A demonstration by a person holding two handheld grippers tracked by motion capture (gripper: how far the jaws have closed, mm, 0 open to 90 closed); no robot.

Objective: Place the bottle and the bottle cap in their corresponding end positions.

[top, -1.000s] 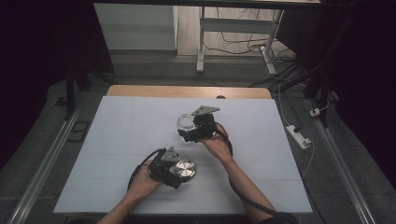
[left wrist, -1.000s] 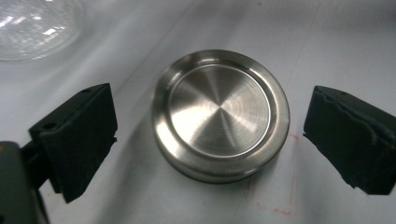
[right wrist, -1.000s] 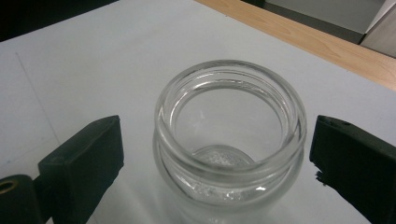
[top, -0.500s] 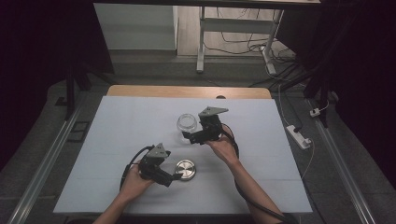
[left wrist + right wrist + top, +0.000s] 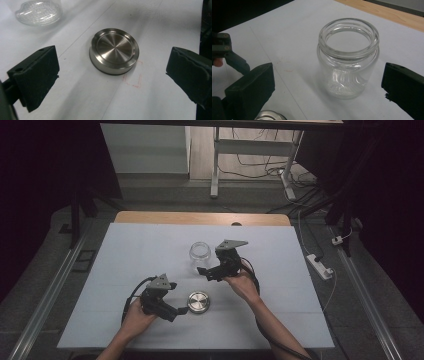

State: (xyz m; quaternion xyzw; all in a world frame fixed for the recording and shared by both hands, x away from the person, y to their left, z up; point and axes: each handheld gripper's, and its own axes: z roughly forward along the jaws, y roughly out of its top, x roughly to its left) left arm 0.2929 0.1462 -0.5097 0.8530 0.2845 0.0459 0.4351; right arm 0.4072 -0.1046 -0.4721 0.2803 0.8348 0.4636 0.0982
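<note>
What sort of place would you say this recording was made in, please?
Probably a lab set up for recording, not a home: a table under a plain white sheet, ringed by dark curtains, with cables loose on the floor behind. On it stand a jar and a lid.

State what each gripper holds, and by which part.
Nothing is held. The left gripper stands open beside the metal lid; the right gripper stands open beside the glass jar.
</note>
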